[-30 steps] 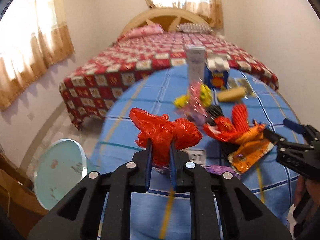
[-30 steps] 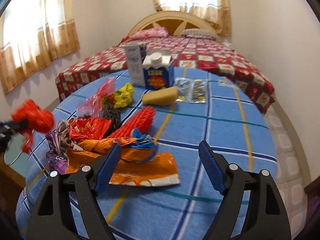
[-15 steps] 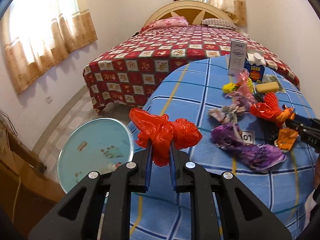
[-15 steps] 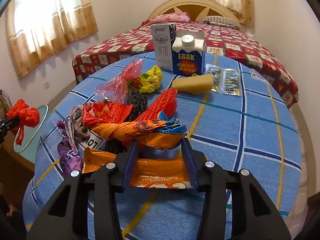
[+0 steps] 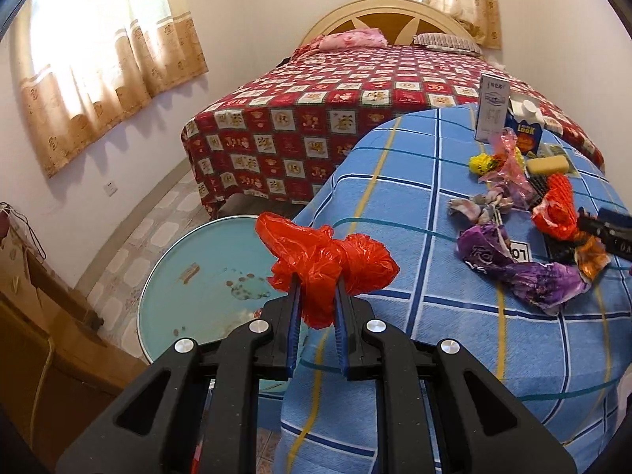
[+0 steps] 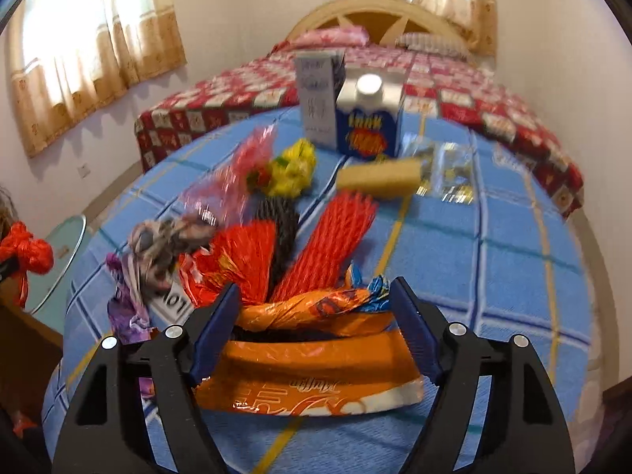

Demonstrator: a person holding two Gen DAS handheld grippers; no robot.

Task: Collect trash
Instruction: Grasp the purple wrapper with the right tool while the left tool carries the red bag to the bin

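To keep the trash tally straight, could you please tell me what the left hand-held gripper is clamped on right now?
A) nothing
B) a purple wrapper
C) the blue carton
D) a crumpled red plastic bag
D: in the left wrist view, the left hand-held gripper has its fingers pressed onto the crumpled red plastic bag, held past the table edge above the round light-blue bin lid.

Both grippers look the same: chunky matte black plastic frames with triangular cutouts in the arms. The left gripper (image 5: 318,318) has four shiny round silver screws across the linkage, and so does the right gripper (image 6: 316,326). Fingers (image 6: 215,330) are lined with ribbed dark blue pads.
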